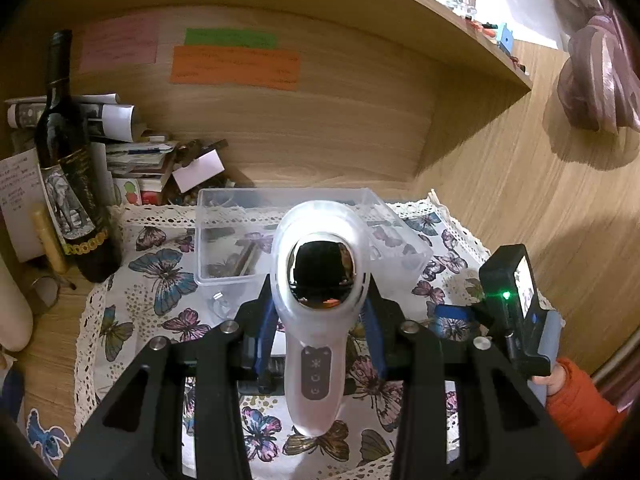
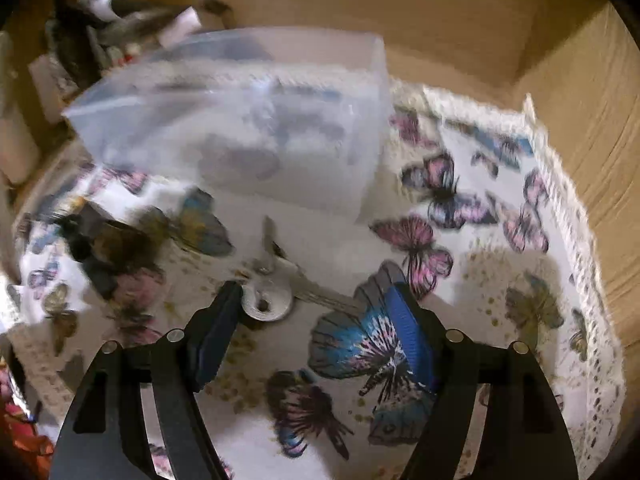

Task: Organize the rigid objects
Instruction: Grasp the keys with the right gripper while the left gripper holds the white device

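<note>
Here the left gripper [image 1: 320,308] is clamped on a white handheld device [image 1: 318,320], its blue pads pressing both sides just below the head. The device stands handle-near, head-far, with a mirrored oval face and three buttons down the handle. It is held above the butterfly-print cloth [image 1: 152,276], its head in front of the clear plastic box [image 1: 224,236].

The right gripper [image 2: 316,304] points steeply down at the cloth [image 2: 500,264] with its jaws spread wide and nothing pressed between them. A bunch of silver keys [image 2: 268,296] lies flat on the cloth; the round key head lies just beside the left finger [image 2: 218,320], and whether they touch cannot be told. In the left wrist view the right gripper's body [image 1: 512,300] shows at the right edge with a green light lit, held by a hand [image 1: 554,378] in an orange sleeve [image 1: 580,408].

The clear plastic box [image 2: 240,120] stands on the far part of the cloth, open at the top. Some dark items show through its walls; they cannot be identified.

A dark wine bottle [image 1: 70,168] stands upright at the far left on the desk [image 1: 540,208], with stacked papers [image 1: 132,152] behind it. The right wrist view is motion-blurred, so the far left clutter and a dark object [image 2: 108,244] on the left of the cloth are unreadable.
</note>
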A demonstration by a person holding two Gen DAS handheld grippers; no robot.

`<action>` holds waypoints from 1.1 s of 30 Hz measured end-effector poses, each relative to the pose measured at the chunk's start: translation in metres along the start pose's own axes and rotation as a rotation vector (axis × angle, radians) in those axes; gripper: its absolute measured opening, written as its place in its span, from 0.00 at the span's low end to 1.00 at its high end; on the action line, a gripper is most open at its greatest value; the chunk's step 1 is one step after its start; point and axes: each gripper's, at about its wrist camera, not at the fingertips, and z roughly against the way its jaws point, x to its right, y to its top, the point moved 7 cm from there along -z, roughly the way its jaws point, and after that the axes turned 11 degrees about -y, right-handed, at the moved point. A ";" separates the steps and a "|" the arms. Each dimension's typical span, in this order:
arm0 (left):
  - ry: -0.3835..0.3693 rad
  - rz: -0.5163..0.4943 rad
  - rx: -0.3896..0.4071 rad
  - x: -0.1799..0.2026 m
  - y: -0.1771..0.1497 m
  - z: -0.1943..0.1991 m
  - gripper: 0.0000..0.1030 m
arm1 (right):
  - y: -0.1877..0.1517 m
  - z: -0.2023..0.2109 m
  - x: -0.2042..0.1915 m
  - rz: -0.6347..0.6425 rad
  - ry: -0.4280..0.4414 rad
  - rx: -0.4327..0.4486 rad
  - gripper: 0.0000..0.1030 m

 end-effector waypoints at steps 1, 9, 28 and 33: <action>0.000 -0.001 0.006 -0.001 0.001 0.001 0.38 | 0.001 0.000 0.000 0.001 0.000 -0.001 0.70; 0.012 0.007 0.030 -0.008 0.006 0.006 0.38 | 0.007 0.001 -0.012 0.026 -0.006 0.018 0.56; 0.063 0.010 0.115 -0.018 0.036 0.025 0.38 | 0.017 0.047 -0.017 0.013 0.032 0.148 0.55; 0.079 0.004 0.141 -0.020 0.049 0.027 0.38 | 0.032 0.063 -0.017 0.001 0.066 0.172 0.04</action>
